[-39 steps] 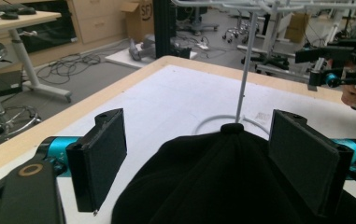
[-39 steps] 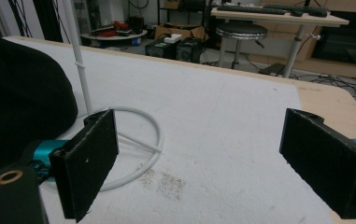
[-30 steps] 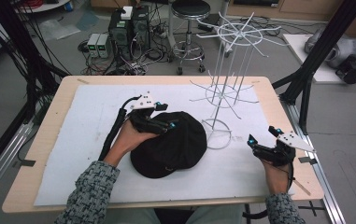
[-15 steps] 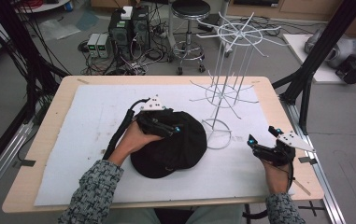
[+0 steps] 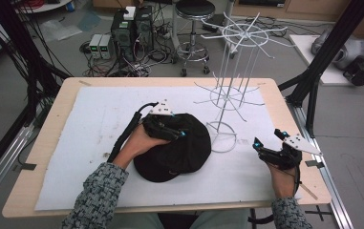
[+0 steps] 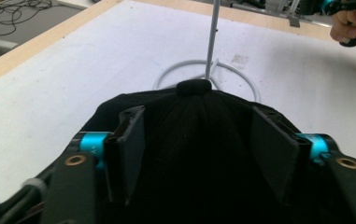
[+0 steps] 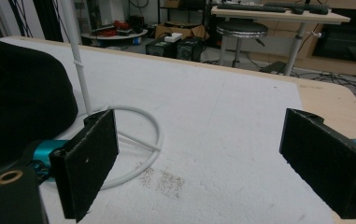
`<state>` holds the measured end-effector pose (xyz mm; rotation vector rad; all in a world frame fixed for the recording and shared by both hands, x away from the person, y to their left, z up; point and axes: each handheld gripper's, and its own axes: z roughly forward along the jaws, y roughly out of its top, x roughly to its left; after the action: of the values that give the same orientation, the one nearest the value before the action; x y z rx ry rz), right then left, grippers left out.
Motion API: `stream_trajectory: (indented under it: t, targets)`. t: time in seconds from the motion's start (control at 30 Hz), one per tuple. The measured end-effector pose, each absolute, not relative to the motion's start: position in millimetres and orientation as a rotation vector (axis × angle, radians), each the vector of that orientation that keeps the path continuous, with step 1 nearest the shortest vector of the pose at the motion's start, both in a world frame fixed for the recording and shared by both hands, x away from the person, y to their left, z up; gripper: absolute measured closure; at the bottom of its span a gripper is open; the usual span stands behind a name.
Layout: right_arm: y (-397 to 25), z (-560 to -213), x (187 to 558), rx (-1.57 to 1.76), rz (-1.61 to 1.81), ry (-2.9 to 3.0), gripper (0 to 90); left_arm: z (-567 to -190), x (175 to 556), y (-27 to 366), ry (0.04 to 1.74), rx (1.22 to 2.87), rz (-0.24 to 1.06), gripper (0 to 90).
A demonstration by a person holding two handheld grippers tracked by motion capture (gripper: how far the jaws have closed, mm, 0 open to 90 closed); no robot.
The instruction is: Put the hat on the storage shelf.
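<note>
Over the last second the left tongs have slid from the near-left rim of the black cap up onto its crown, toward 3 o'clock, while the right tongs have stayed put. In the high view the cap lies on the white mat at the middle of the surface, just at 9 o'clock of the round base of the white wire hat stand; the right tongs rest near the surface's right edge, at 3 o'clock of that base, well apart from the cap. In the left gripper view the left tongs stand wide apart with the crown bulging between them; the pads seem to press the cloth at both sides, though no pinch is closed yet. The top button points at the stand's pole. In the right gripper view the right tongs are spread wide and hold nothing, with bare mat between them. The cap looks light, soft and apt to crumple, so a pinch on the crown would likely gather loose cloth; the stiffer brim or the seam near the button seems the surer hold, by my judgement.
</note>
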<state>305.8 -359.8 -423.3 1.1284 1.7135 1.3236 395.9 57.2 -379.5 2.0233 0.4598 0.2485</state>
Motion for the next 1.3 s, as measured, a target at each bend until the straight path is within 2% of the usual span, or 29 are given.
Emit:
stream_trajectory:
  t: [0.07,0.1,0.13,0.27,0.4,0.53,1.3]
  targets:
    - [-360,-423,306,1.129,1.323,1.714,10.8,-380,396,57,0.457,2.04,0.237,51.0]
    - [-360,-423,306,1.129,1.323,1.714,10.8,-381,396,57,0.455,2.049,0.234,51.0]
    - [-360,-423,306,1.129,1.323,1.714,10.8,-381,395,56,0.459,2.066,0.235,55.9]
    - [-360,-423,306,1.132,1.325,1.712,10.8,-382,395,55,0.46,2.091,0.233,66.2]
    - [-360,-423,305,1.134,1.323,1.714,10.8,-381,393,55,0.442,2.106,0.246,74.1]
    - [-360,-423,306,1.13,1.322,1.713,10.8,-376,391,57,0.411,2.095,0.286,78.2]
    - [-362,-424,306,1.131,1.321,1.71,10.8,-342,377,99,0.389,1.959,0.388,80.8]
